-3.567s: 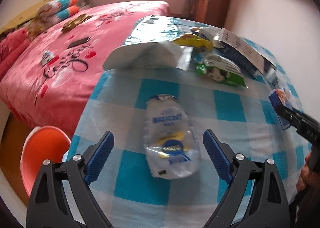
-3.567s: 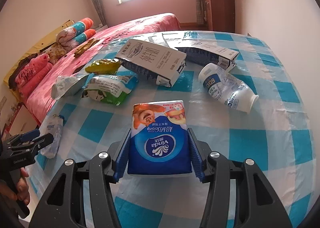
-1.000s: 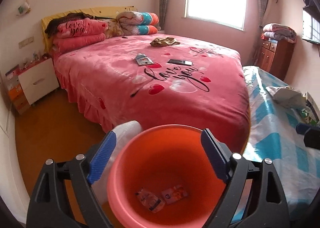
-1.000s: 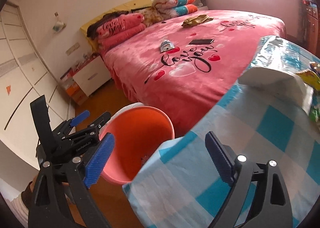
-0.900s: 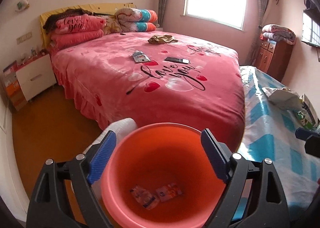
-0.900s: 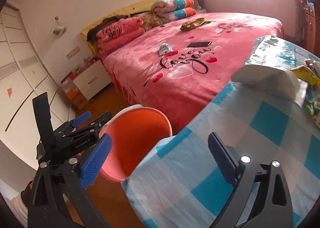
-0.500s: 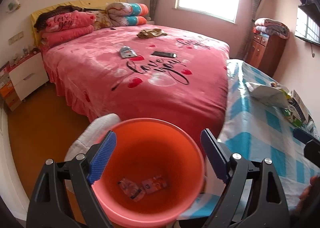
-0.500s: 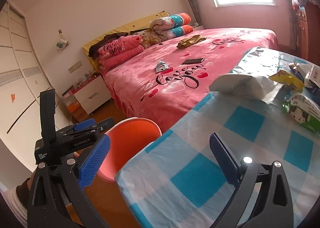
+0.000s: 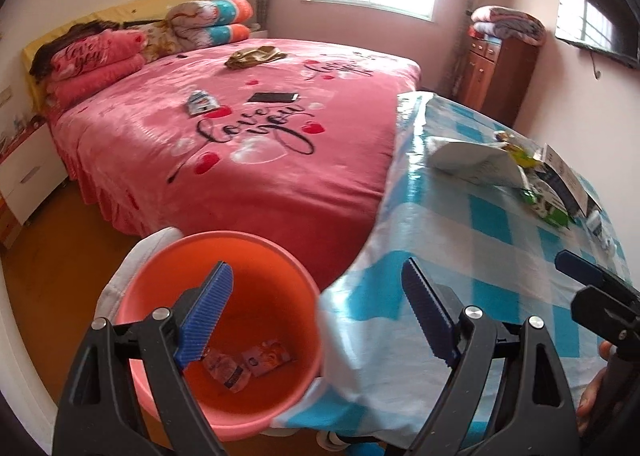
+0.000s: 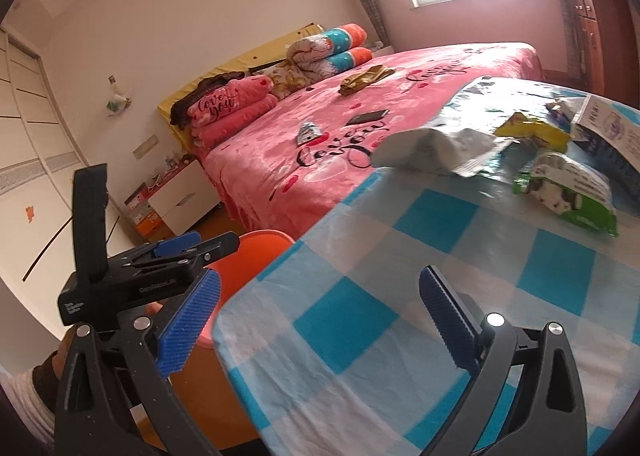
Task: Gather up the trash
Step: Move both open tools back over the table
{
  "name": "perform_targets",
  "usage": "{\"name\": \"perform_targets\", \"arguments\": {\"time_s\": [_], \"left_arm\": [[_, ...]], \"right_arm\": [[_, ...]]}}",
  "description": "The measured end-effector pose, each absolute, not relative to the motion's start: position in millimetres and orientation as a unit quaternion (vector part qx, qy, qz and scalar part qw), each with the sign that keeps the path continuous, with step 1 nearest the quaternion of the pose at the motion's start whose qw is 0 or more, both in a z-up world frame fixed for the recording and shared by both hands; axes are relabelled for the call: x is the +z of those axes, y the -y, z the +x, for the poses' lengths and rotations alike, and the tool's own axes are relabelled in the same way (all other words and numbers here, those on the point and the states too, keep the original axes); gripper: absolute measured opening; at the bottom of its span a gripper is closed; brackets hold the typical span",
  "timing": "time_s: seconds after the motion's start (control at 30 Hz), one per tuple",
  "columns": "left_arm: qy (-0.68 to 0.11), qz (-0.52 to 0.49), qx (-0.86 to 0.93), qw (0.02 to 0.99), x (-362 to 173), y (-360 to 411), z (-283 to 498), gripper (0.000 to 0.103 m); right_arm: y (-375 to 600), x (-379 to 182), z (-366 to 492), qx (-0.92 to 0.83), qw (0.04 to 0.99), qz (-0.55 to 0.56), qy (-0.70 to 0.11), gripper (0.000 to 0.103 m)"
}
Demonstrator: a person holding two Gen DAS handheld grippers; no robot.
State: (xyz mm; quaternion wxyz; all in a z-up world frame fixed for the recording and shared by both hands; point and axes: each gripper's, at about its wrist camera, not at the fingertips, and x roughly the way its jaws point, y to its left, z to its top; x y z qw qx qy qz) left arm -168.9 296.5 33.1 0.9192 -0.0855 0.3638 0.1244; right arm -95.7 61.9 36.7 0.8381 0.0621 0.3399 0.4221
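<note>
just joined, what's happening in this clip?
A person is clearing trash off a checkered table into an orange bucket on the floor beside it. Two wrappers already lie in the bucket. Both tools are open and empty: the left tool hangs over the bucket's rim and the table corner, and the right tool, whose jaws have just been opening, points across the table. A white bag, a yellow packet and a green packet remain on the table.
</note>
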Motion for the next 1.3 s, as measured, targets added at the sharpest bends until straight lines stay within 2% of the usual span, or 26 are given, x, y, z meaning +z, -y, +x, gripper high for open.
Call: {"name": "perform_targets", "arguments": {"time_s": [1.3], "left_arm": [[-0.391,-0.001,0.025,0.92,40.7,-161.1,-110.2,0.087]], "right_arm": [[80.9,44.3,-54.1,0.314,0.887,0.14,-0.309,0.098]]}}
